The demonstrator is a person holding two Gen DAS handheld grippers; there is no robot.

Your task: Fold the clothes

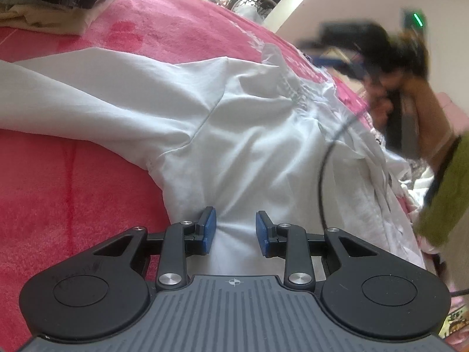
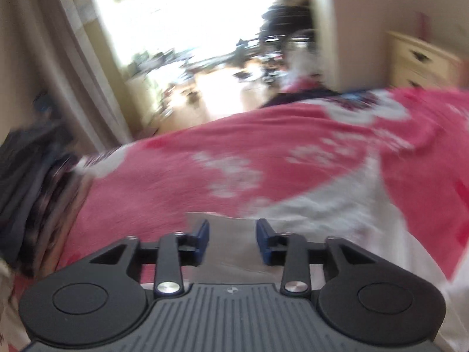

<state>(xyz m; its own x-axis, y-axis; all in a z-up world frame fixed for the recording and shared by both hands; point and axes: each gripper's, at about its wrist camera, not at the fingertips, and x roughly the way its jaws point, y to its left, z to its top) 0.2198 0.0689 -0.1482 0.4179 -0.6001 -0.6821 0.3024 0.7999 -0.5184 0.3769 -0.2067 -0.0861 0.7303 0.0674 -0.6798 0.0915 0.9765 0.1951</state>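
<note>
The left gripper (image 1: 236,228) sat with its jaws partly apart around a bunched fold of the white garment (image 1: 205,111), seemingly pinching it. From there the cloth ran toward ten o'clock across the pink bedspread (image 1: 73,190), its sleeve the long axis. The right gripper (image 2: 233,240) stood unclenched over a grey-white flap, holding nothing. The left hand was judged nearer the garment's body for the coming fold.
</note>
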